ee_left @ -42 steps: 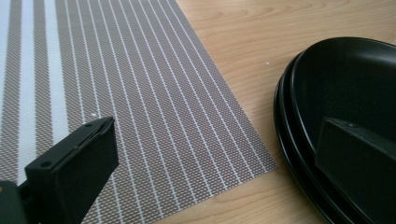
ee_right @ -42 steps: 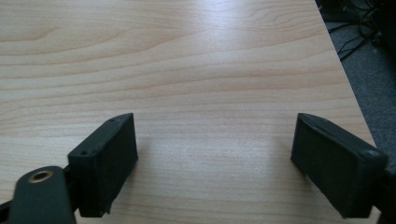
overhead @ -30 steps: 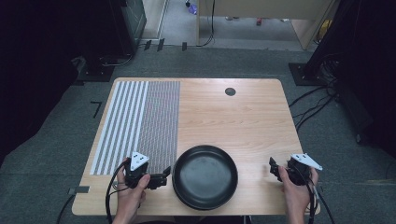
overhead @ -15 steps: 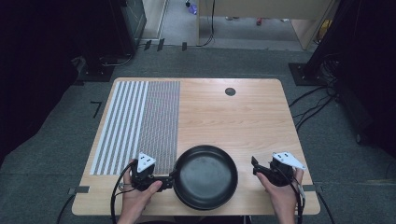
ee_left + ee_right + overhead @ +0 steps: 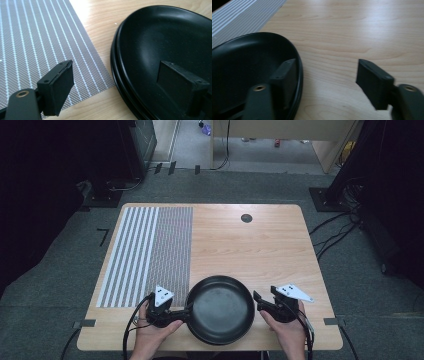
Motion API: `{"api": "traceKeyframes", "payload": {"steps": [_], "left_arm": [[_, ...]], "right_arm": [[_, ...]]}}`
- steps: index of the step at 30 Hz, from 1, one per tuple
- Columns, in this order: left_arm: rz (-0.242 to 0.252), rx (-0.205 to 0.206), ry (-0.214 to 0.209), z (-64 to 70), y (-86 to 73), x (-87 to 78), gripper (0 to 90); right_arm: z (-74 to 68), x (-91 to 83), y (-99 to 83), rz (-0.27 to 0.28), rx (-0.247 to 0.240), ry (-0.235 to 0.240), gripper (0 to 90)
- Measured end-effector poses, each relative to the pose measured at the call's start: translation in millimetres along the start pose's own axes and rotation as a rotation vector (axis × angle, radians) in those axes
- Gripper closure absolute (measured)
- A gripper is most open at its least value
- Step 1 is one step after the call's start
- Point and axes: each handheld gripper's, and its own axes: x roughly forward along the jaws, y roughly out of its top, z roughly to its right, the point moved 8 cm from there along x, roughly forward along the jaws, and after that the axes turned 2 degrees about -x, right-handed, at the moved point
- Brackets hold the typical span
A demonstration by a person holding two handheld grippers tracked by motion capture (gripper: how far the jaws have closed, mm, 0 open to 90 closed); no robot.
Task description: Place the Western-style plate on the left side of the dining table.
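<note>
A black shallow plate (image 5: 220,309) sits near the table's front edge. Its rim (image 5: 117,75) shows layered edges, like a stack. My left gripper (image 5: 182,316) is open at the plate's left rim. In the left gripper view (image 5: 120,86) one pad (image 5: 58,87) hangs over the striped mat and the other (image 5: 180,83) over the plate's inside. My right gripper (image 5: 259,303) is open at the plate's right rim. In the right gripper view (image 5: 328,81) one pad (image 5: 285,77) is over the plate (image 5: 242,65) and the other (image 5: 372,82) over bare wood.
A grey striped and meshed mat (image 5: 145,250) covers the left part of the wooden table (image 5: 240,250). A small black round cap (image 5: 246,218) sits in the wood at the back. Cables trail off the front edge from both grippers.
Both hands have moved inward toward the plate, the right gripper the farther, so each open gripper now straddles the rim. The plate has not moved.
</note>
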Motion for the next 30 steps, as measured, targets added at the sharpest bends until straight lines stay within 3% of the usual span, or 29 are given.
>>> {"api": "traceKeyframes", "payload": {"steps": [1, 5, 8, 12, 15, 17, 22, 30], "left_arm": [[-0.006, 0.002, -0.004, 1.7, -1.2, 0.9, 18.1], [-0.014, -0.022, -0.013, 2.4, -2.3, 2.1, 23.2], [-0.023, -0.049, -0.018, 1.4, -3.7, 3.8, 25.3], [-0.034, -0.075, -0.03, 0.8, -6.0, 5.8, 33.3], [-0.041, -0.084, -0.045, 1.3, -7.0, 6.1, 39.5], [-0.042, -0.085, -0.048, 1.5, -7.2, 6.2, 43.3], [-0.041, -0.091, -0.066, 2.5, -8.5, 6.8, 53.9], [-0.057, -0.091, -0.105, 5.0, -11.4, 8.8, 59.9]], "right_arm": [[-3.9, 0.5, -1.7, -0.009, 0.025, 0.028, 44.2], [-8.3, 1.5, -4.0, -0.014, 0.011, 0.031, 50.5], [-15.6, 3.1, -7.9, -0.047, 0.026, 0.071, 55.5], [-18.2, 4.3, -12.5, -0.081, 0.043, 0.066, 64.3], [-17.5, 3.2, -13.7, -0.09, 0.088, 0.075, 71.7], [-18.2, 2.2, -13.2, -0.079, 0.109, 0.096, 74.0], [-18.0, 0.3, -13.2, -0.084, 0.111, 0.083, 76.0], [-23.6, 1.5, -17.6, -0.124, 0.125, 0.114, 83.5]]}}
